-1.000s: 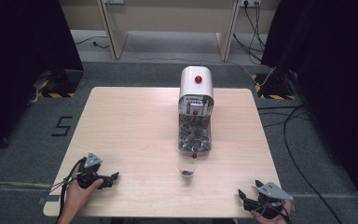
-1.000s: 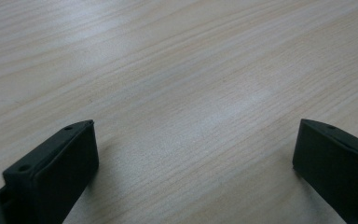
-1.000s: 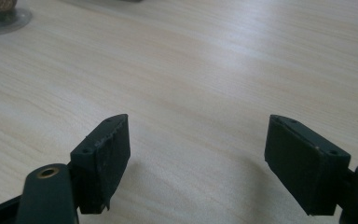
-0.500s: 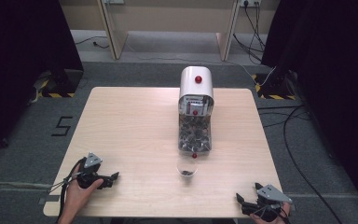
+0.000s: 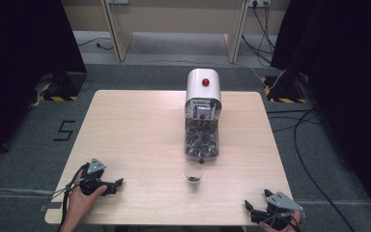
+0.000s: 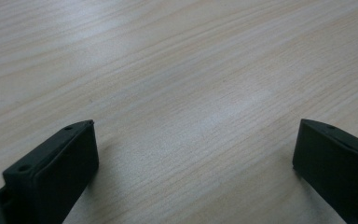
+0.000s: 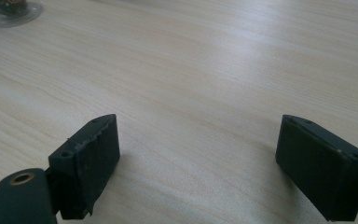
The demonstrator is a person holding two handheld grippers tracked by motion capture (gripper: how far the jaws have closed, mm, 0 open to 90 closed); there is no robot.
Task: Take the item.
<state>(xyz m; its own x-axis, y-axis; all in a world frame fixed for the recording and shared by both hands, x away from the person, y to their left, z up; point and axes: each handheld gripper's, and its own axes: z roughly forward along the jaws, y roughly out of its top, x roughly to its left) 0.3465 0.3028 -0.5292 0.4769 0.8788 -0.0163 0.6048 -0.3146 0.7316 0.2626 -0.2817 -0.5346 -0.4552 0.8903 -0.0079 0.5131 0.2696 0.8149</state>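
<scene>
left gripper [image 5: 117,184] near worktop [image 5: 135,135] front-left corner, fingers wide, empty | right gripper [image 5: 252,210] at front-right edge, fingers wide, empty | small clear cup [image 5: 193,176] between them, farther in, dark bits inside | white dispenser [image 5: 203,113] just behind cup, clear bin of dark pieces

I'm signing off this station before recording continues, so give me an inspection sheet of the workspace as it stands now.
Surface: light wooden table, bare apart from the items below.
Job's things: white dispenser with a clear bin of dark pieces; small clear cup standing in front of its outlet, a few dark pieces inside.
Clutter: nothing seen.
Grippers: left gripper and right gripper low at the near corners, jaws open, nothing between them.
Cables: black cables on the floor beside the table.
Surroundings: grey carpet, a "5" floor mark, dark curtains.
</scene>
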